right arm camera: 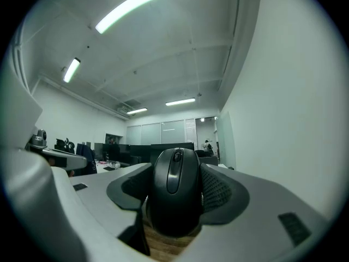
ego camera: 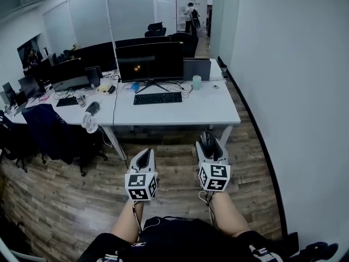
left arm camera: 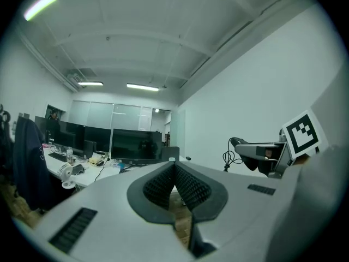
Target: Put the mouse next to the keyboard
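Counter [ego camera: 210, 111] dead ahead, long and white, well apart from both hand-held grippers, with wood floor [ego camera: 174, 165] in between. On top, biggest first: dark monitor [ego camera: 150, 61], then black keyboard [ego camera: 157, 97] just in front of the monitor's stand, with bare white surface to the keyboard's right.

Nearer in, left hand-held gripper [left arm camera: 174, 168] out over the floor, pressed together, nothing between the pads. Just beside, right hand-held gripper [ego camera: 207, 146], spread wide and pinching the mouse [right arm camera: 174, 192] by the sides, wheel and buttons in plain sight in the right gripper view, wheel end pointing away.

So, mouse nowhere near the counter yet: up in the air over the floor, riding in the right-hand grip.

Carry step, by the look of things. Pick-up done, placing not yet begun.

Next, most likely: close the gap to the counter, reach forward, bring the right hand-held gripper over that bare patch right of the keyboard, lower to a flat touch-down, then ease the jaws apart. Worth watching: loose cables [ego camera: 187, 89] behind the keyboard's right end, and a level set-down to avoid any tipping on release. Nothing obvious for the left side to do.
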Demonstrator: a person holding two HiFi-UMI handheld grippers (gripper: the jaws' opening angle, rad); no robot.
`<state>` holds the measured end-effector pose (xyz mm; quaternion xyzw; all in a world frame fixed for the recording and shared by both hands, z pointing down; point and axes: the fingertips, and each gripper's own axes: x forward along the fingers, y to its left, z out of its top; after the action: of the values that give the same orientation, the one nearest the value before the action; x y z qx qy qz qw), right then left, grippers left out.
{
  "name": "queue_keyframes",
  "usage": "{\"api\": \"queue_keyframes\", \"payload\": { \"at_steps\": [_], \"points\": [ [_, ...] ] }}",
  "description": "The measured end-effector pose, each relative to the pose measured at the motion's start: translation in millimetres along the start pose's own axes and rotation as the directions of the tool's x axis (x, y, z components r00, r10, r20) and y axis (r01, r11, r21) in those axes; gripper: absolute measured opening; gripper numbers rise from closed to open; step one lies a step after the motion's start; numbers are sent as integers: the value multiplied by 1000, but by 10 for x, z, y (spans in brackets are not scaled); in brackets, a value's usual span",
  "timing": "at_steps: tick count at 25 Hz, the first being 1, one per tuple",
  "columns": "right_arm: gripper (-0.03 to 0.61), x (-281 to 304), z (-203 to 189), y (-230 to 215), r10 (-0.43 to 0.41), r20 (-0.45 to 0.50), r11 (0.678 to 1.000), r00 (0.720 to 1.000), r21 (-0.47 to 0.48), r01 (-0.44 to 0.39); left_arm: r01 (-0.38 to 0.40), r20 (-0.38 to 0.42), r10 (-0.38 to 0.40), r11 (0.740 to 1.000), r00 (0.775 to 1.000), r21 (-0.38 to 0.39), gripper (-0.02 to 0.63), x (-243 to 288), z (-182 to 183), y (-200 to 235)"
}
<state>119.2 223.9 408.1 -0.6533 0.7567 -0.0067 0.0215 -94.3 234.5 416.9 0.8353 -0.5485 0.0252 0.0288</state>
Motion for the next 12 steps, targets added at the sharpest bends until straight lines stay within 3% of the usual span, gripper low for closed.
{"api": "queue_keyframes", "payload": {
  "at_steps": [12],
  "points": [
    [285, 410, -152, -226, 23, -10, 1000, 1000, 4, -22, 17, -19, -17, 1000, 1000, 10, 12, 496, -136, -42]
  ]
}}
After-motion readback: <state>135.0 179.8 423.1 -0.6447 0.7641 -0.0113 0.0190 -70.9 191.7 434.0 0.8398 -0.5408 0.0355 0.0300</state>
